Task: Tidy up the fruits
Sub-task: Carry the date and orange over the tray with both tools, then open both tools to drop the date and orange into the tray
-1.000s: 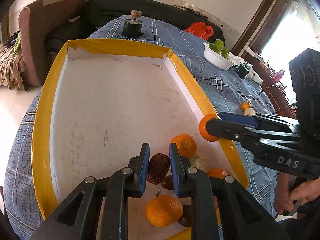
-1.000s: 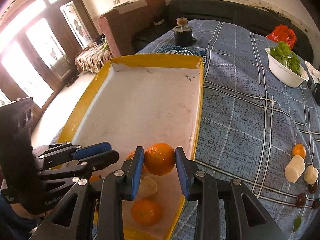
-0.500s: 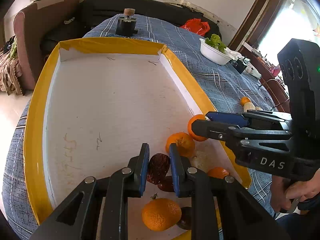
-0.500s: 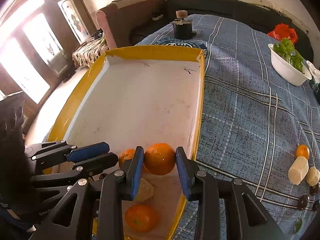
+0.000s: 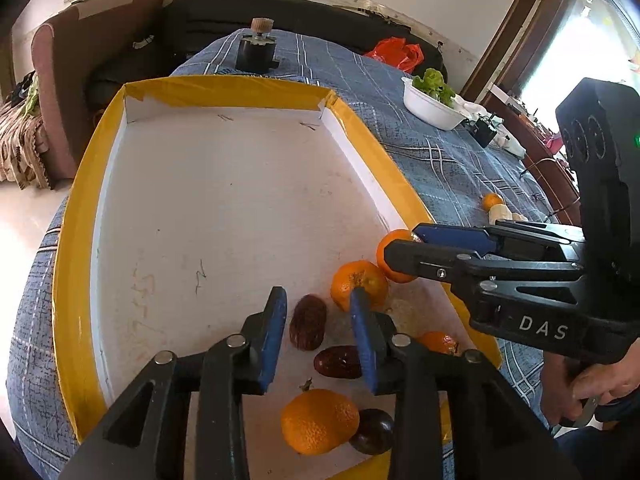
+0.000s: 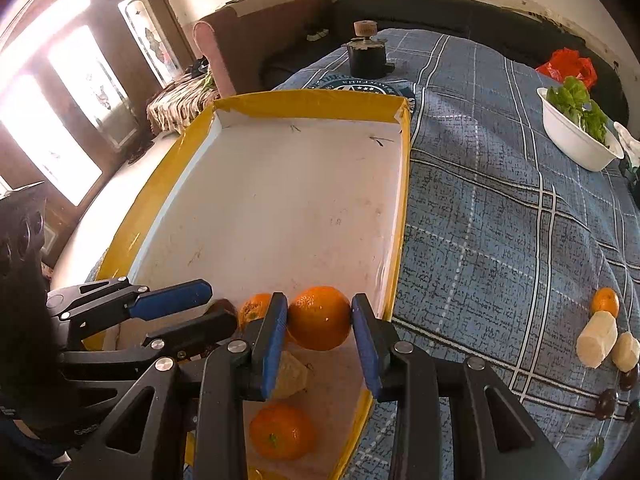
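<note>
A white tray with a yellow rim point(image 5: 80, 240) lies on the blue checked cloth. My left gripper point(image 5: 318, 296) hangs low over the tray's near end, and its jaws are opening. A brown date point(image 5: 308, 322) lies on the tray floor between the pads, free of both. My right gripper point(image 6: 320, 300) is shut on an orange point(image 6: 320, 320) just above the tray's near right corner point(image 6: 384, 300). In the left wrist view that orange point(image 5: 394, 236) shows at the right gripper's tips. Two oranges point(image 5: 358, 284) point(image 5: 320, 420), a second date point(image 5: 338, 362) and a dark fruit point(image 5: 372, 432) also lie in the tray.
On the cloth to the right lie a small orange point(image 6: 605, 301), two pale peeled pieces point(image 6: 596, 340) and dark dates point(image 6: 604, 404). Farther back stand a white bowl of greens point(image 6: 576, 148), a black jar with a cork point(image 6: 366, 56) and a red bag point(image 6: 568, 66).
My left jaws have spread and let go of the date, which now rests on the tray floor. The right gripper still holds the orange in the same place.
</note>
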`<action>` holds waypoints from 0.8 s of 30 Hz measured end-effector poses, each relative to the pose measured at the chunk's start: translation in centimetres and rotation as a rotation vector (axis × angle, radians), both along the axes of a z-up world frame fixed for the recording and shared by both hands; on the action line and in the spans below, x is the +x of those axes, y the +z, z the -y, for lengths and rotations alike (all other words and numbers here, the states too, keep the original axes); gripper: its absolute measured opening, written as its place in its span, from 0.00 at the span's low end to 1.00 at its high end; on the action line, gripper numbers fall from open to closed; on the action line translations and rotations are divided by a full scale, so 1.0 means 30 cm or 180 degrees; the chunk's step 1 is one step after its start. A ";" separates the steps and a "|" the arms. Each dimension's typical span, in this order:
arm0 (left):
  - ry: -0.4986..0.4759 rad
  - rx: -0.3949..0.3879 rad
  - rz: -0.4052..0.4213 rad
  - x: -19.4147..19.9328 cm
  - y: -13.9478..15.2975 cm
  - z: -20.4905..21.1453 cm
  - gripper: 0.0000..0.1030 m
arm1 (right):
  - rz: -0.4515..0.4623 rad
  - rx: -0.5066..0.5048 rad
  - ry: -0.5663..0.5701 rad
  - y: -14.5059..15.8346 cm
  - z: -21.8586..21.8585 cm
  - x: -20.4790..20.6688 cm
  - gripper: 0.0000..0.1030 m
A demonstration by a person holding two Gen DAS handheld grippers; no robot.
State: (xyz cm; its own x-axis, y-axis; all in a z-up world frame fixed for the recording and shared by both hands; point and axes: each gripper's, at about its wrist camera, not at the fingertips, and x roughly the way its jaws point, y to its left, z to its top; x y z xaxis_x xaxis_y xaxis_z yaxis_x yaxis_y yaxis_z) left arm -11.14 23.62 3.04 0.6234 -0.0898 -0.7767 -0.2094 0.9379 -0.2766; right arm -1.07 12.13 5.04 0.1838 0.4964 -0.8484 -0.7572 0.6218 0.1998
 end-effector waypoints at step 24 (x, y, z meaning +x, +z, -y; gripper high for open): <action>0.0047 0.0053 0.0046 -0.036 0.042 0.036 0.31 | -0.0004 0.0164 -0.0040 0.038 0.083 -0.046 0.42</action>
State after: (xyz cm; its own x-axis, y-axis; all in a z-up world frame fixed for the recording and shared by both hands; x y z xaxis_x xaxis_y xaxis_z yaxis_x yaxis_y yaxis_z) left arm -12.23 22.53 4.32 0.6357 -0.0677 -0.7690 -0.2195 0.9392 -0.2641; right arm -2.44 9.63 6.18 0.1892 0.5371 -0.8220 -0.7492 0.6201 0.2328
